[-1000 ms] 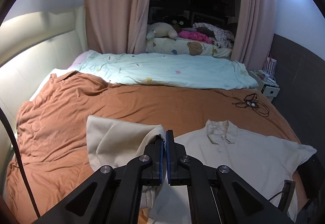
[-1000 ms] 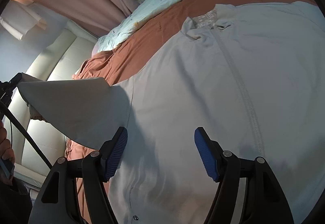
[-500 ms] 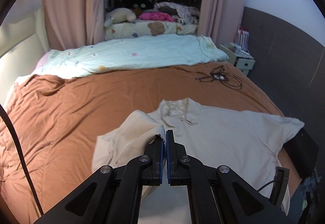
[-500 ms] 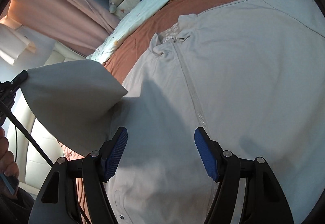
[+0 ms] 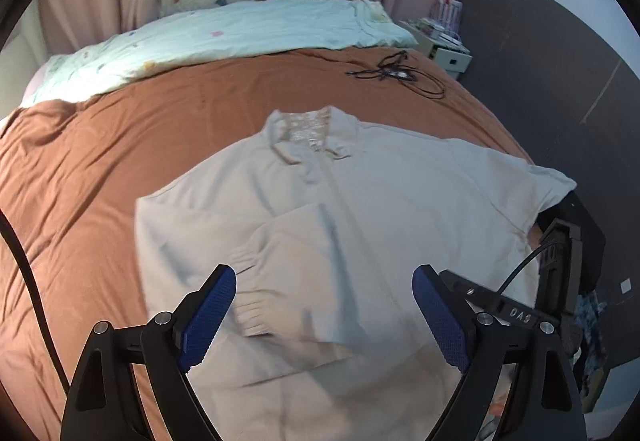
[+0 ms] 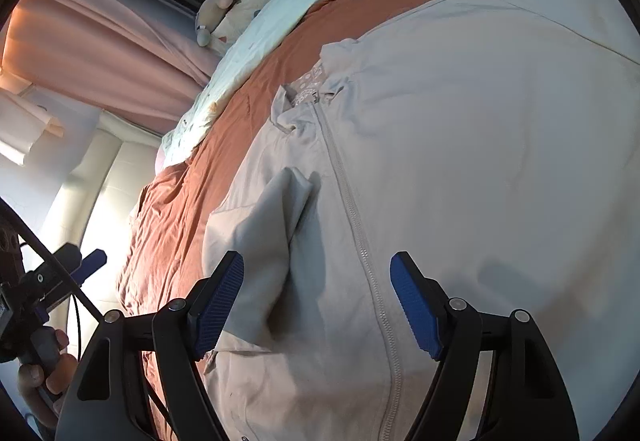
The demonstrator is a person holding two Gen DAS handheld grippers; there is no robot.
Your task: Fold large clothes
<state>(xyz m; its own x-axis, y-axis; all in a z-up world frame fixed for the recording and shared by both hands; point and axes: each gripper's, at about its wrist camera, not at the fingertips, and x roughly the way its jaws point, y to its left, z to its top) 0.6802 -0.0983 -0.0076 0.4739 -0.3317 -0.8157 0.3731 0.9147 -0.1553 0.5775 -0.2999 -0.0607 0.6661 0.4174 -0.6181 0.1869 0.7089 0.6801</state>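
The cream zip jacket (image 5: 400, 209) is lying spread front-up on the brown bedspread (image 5: 120, 169), its collar (image 5: 308, 137) pointing toward the pale blue quilt (image 5: 224, 33) and its hem running toward the person. Its zipper (image 6: 360, 241) is marking the long axis, and everything here is best placed against that line. One sleeve (image 5: 288, 253) is lying folded across the chest, its ribbed cuff (image 5: 250, 305) resting on the body panel on the left side of the zipper, close to it. The other sleeve (image 5: 532, 181) is stretching out flat, well away from the zipper on the opposite side, reaching the bed edge.

The left gripper (image 5: 324, 321) is hovering just above the folded sleeve, its jaws opening wide with nothing pinched; the cuff is lying below and ahead of the left pad, not pressed by it. The right gripper (image 6: 316, 305) is straddling the zipper low on the jacket, its jaws also opening, cloth beneath them but not gripped.

Judging by this layout, the unfolded sleeve is the next piece to bring in toward the zipper, and the right gripper is sitting nearer to it, though it would need to travel outward across the chest panel.
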